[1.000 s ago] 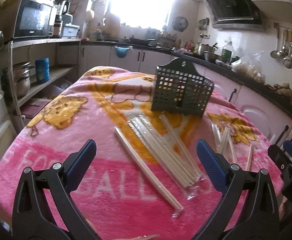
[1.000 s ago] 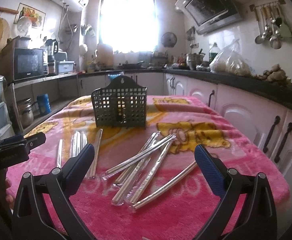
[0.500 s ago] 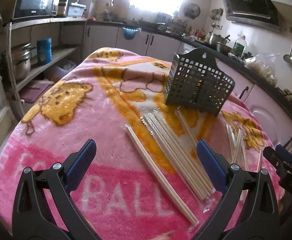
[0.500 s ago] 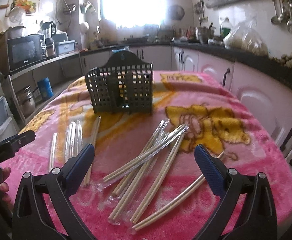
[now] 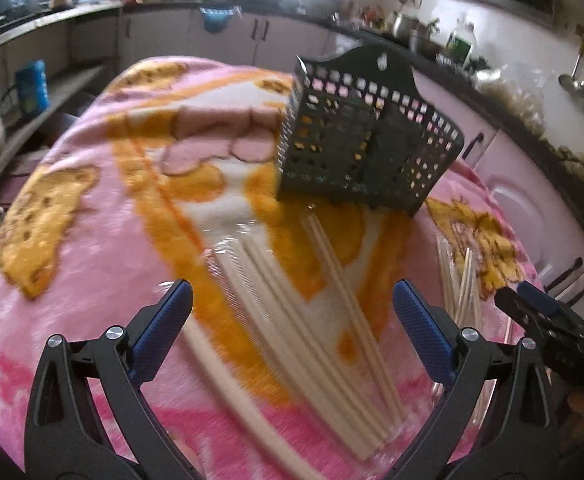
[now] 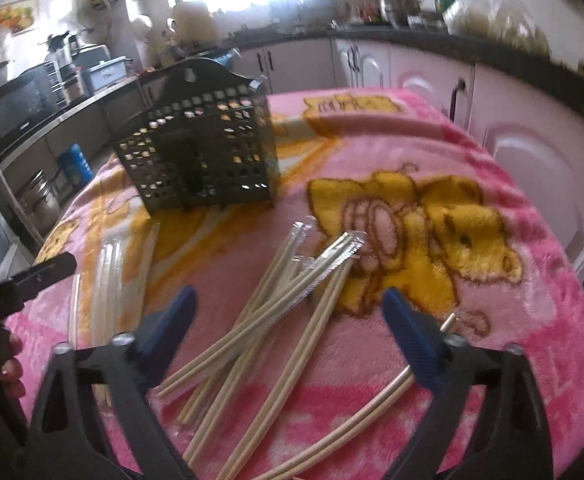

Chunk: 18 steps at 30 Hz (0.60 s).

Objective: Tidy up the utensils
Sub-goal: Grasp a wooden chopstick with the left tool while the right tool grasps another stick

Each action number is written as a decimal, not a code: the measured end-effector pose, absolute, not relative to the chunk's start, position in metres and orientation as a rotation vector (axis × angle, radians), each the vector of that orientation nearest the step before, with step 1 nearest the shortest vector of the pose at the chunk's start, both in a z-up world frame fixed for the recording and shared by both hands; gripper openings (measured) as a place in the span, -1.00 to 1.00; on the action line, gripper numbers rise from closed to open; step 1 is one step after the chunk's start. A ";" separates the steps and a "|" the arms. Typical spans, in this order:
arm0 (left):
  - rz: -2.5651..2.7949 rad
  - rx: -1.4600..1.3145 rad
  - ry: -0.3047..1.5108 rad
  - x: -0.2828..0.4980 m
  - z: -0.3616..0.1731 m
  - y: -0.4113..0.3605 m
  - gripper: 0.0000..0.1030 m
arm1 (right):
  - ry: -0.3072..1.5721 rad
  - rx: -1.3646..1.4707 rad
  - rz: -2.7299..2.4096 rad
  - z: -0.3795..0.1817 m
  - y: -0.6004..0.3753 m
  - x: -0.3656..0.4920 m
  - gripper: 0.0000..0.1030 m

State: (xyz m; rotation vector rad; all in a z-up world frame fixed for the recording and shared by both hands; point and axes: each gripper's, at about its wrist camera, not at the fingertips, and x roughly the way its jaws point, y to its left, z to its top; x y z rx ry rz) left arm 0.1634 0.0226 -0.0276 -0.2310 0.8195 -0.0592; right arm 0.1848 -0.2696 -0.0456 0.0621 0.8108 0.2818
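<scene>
A dark perforated utensil basket (image 5: pixel 365 140) stands upright on the pink blanket-covered table (image 5: pixel 104 240); it also shows in the right wrist view (image 6: pixel 200 148). Several wrapped chopstick pairs (image 5: pixel 311 320) lie under my left gripper (image 5: pixel 292 320), which is open and empty just above them. A second crossed pile of wrapped chopsticks (image 6: pixel 276 320) lies under my right gripper (image 6: pixel 288 320), also open and empty. A few more chopsticks (image 6: pixel 106 280) lie at the left in the right wrist view. The right gripper's tip (image 5: pixel 531 312) shows at the right of the left wrist view.
Kitchen counters with white cabinets (image 6: pixel 411 68) run behind and to the right of the table. A shelf unit with a microwave (image 6: pixel 20 108), pots and a blue canister (image 5: pixel 32 84) stands to the left. The table edge (image 6: pixel 571 320) falls away at the right.
Both grippers have moved forward and down toward the chopsticks and the basket, which now look larger. Both stayed open.
</scene>
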 end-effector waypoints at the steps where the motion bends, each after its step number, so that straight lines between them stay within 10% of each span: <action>1: -0.063 -0.230 0.837 0.169 -0.029 0.020 0.78 | 0.823 0.070 0.279 -0.048 -0.271 0.189 0.52; 18: -0.163 -0.327 1.083 0.243 -0.064 -0.003 0.00 | 1.019 0.272 0.287 -0.079 -0.300 0.267 -0.22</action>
